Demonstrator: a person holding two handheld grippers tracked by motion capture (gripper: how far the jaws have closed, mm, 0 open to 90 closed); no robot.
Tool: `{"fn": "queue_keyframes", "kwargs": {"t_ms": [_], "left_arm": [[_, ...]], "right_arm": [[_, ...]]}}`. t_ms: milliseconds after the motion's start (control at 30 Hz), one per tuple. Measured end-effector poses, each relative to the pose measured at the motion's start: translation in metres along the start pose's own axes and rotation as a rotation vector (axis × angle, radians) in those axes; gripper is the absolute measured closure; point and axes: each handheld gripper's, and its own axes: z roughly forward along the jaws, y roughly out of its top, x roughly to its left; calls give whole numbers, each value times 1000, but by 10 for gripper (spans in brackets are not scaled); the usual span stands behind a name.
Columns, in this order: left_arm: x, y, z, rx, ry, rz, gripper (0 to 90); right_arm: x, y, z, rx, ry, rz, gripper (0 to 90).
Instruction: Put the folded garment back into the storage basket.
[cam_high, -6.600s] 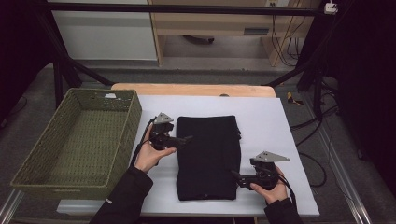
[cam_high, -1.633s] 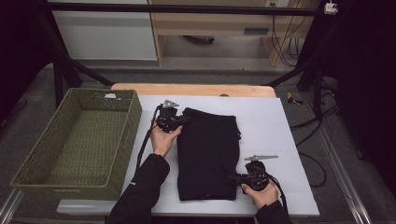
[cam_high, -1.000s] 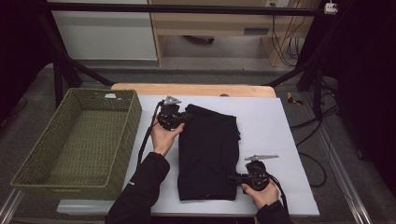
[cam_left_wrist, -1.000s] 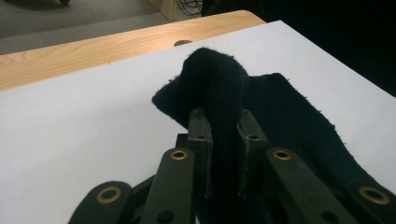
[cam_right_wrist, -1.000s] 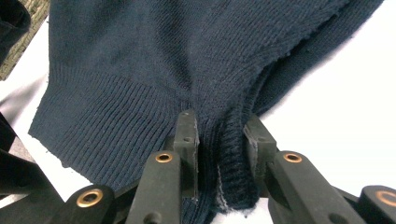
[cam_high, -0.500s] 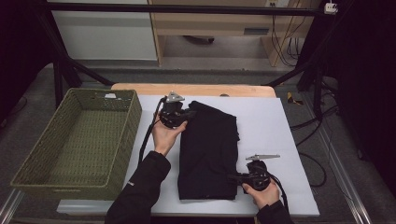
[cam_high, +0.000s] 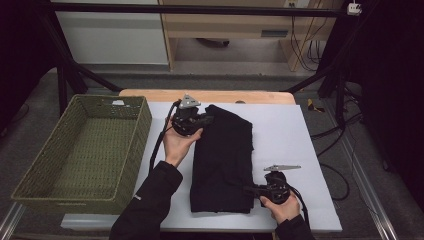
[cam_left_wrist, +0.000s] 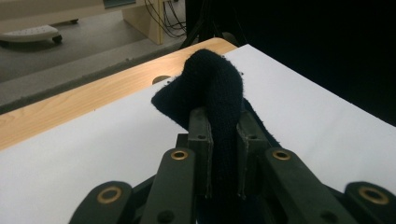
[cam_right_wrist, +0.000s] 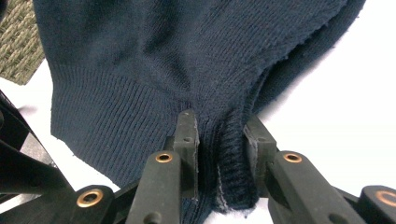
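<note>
Basket: a green woven basket (cam_high: 82, 150) is sitting at the left end of the counter (cam_high: 300, 150), on the white sheet; nothing is lying inside it.
Left tool: the left tool (cam_high: 202, 120) is clenching the far left corner of the dark sweater (cam_high: 222, 160), and its own view is showing a bunched fold (cam_left_wrist: 219, 98) sticking up between the closed jaws.
Sweater: it is lying folded lengthwise in the middle of the counter, just right of the basket and apart from it.
Right tool: the right tool (cam_high: 248, 189) is gripping the near right hem, the ribbed edge (cam_right_wrist: 231, 158) pinched between its jaws.
Hidden: the left hand is covering much of its tool from above; the basket is showing as a cut-off corner (cam_right_wrist: 18, 42) in the right gripper view; the sweater's folded layers are hard to tell apart.
</note>
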Motion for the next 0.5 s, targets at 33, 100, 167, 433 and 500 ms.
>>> {"fn": "queue_keyframes", "kwargs": {"t_ms": [33, 100, 167, 433, 500], "left_arm": [[-1, 1, -1, -3, -2, 2, 791], [-4, 4, -2, -9, -11, 6, 791], [-7, 6, -4, -8, -11, 15, 791], [-13, 13, -11, -17, -17, 35, 792], [-15, 15, -13, -20, -19, 39, 792]], "right_arm": [[0, 0, 0, 1, 1, -1, 721], [0, 0, 0, 0, 4, -1, 721], [1, 0, -1, 1, 5, -4, 722], [4, 1, -2, -8, 12, -15, 722], [4, 2, -3, -9, 15, -17, 721]]}}
